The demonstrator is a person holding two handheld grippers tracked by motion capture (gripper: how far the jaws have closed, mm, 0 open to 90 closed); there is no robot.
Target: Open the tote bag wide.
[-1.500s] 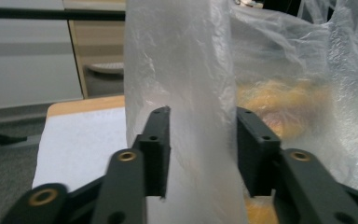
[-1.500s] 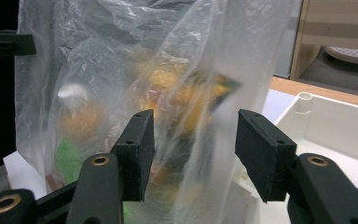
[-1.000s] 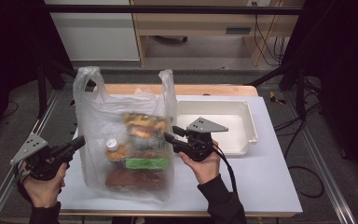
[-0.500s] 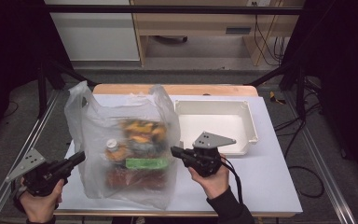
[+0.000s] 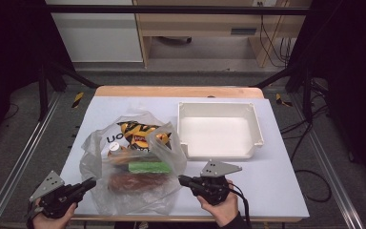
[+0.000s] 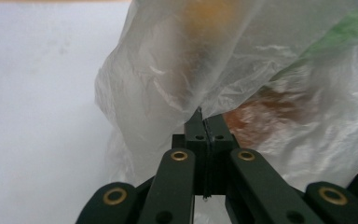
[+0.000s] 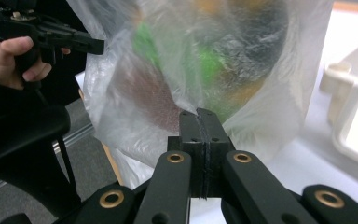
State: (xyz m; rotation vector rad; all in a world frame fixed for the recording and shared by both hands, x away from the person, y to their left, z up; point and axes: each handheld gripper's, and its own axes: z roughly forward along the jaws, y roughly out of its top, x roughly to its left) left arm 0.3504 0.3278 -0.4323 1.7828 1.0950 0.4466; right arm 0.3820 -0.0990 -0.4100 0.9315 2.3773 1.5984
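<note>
The only readable lettering is a pair of dark characters, "uo", seen in the high view on a pale wrapper (image 5: 114,139) inside the crumpled clear plastic bag (image 5: 133,191); it lies beyond the fingertips of both grippers, towards the far side of the bag. The rest of that word is hidden by folds. The orange-and-black packet (image 5: 136,133) beside it carries print too blurred to read. Neither gripper view offers any legible text.
</note>
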